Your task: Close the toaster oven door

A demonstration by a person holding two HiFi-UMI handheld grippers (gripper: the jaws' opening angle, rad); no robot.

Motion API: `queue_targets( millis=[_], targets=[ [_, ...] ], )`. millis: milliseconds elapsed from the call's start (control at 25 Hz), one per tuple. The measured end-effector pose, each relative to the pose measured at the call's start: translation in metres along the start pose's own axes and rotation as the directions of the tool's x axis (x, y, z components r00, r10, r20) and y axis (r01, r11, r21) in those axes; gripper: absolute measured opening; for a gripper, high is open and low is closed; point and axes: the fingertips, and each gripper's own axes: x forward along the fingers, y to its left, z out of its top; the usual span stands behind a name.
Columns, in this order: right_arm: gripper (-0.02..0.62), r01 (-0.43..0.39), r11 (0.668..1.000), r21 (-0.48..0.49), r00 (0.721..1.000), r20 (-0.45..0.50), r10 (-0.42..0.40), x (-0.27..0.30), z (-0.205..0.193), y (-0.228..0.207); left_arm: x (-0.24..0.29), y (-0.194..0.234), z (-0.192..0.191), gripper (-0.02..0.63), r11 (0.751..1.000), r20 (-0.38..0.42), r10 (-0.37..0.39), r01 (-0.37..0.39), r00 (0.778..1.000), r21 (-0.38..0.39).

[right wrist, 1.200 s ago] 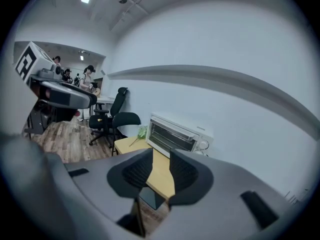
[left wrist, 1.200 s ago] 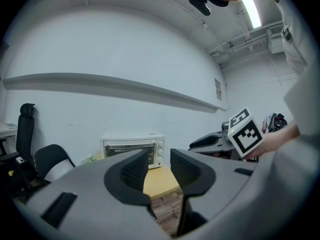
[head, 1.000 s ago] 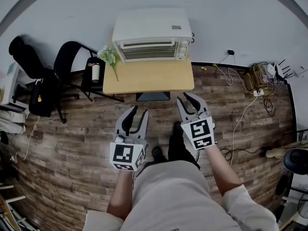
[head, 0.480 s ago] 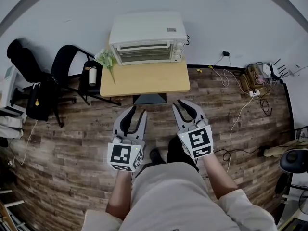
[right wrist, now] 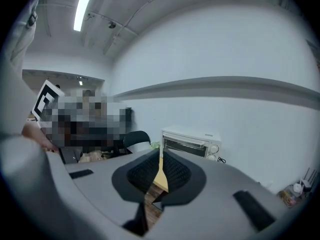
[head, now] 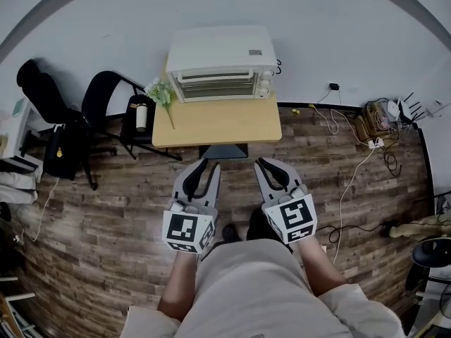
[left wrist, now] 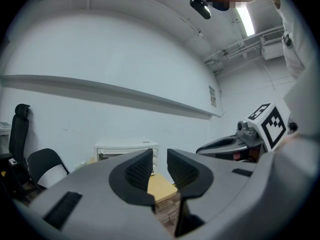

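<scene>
A white toaster oven [head: 222,65] stands at the back of a small wooden table [head: 218,122] against the wall, its glass door upright and shut. It also shows far ahead in the left gripper view as the toaster oven [left wrist: 127,151] and in the right gripper view as the toaster oven [right wrist: 190,143]. Both grippers hang over the floor in front of the table, well short of it. My left gripper [head: 208,165] [left wrist: 160,156] has just been closing, still open with an empty gap. My right gripper [head: 265,162] [right wrist: 160,156] has also just been closing, down to a thin empty slit.
Left of the table stand two black chairs [head: 106,90], a bunch of flowers [head: 161,90] and a pale bottle [head: 139,108]. Cables and a power strip [head: 370,129] lie on the plank floor at the right. The person's legs fill the bottom of the head view.
Both pairs of jaws have narrowed, the right far more than the left. The right gripper has drawn back a little from the table. The oven door looks the same.
</scene>
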Motion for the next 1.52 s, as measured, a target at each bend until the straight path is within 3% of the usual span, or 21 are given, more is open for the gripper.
queue_targets(
  millis=[560,1520],
  targets=[
    [0.0,-0.023,0.999,0.041,0.999,0.024,0.023,-0.006,0.005,0.009,-0.008,-0.006,-0.01,0.029,1.0,-0.028,-0.018,0.018,0.999,-0.004],
    [-0.002,-0.088,0.996,0.026,0.996,0.027,0.087,-0.016,0.003,0.024,-0.024,-0.011,-0.016,0.014,1.0,-0.039,0.003,-0.004,0.999,-0.015]
  ],
)
